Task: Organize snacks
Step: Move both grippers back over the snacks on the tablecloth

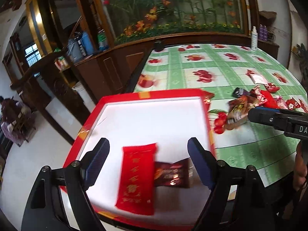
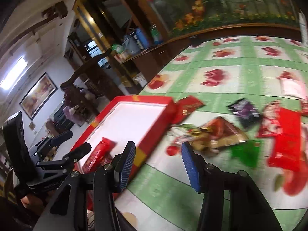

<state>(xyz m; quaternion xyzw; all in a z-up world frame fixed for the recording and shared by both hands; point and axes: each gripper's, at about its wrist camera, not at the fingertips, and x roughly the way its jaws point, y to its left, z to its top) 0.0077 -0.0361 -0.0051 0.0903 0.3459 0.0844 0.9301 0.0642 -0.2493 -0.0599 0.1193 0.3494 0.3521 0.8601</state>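
A red box with a white floor (image 1: pixel 154 119) sits at the table's left edge; it also shows in the right wrist view (image 2: pixel 132 119). A red snack packet (image 1: pixel 137 179) and a dark brown packet (image 1: pixel 173 173) lie inside it. My left gripper (image 1: pixel 148 163) is open and empty above these two packets. My right gripper (image 2: pixel 157 165) is open and empty over the tablecloth just right of the box. Ahead of it lie a brown-gold packet (image 2: pixel 217 134), a green packet (image 2: pixel 246 152), a large red packet (image 2: pixel 286 140) and a black-purple packet (image 2: pixel 246 111).
The green checked tablecloth (image 1: pixel 221 71) covers the table. A small red packet (image 2: pixel 188 107) leans on the box's far corner. A white packet (image 1: pixel 259 79) and a white bottle (image 1: pixel 254 38) lie further back. A wooden cabinet (image 1: pixel 107 65) stands left of the table.
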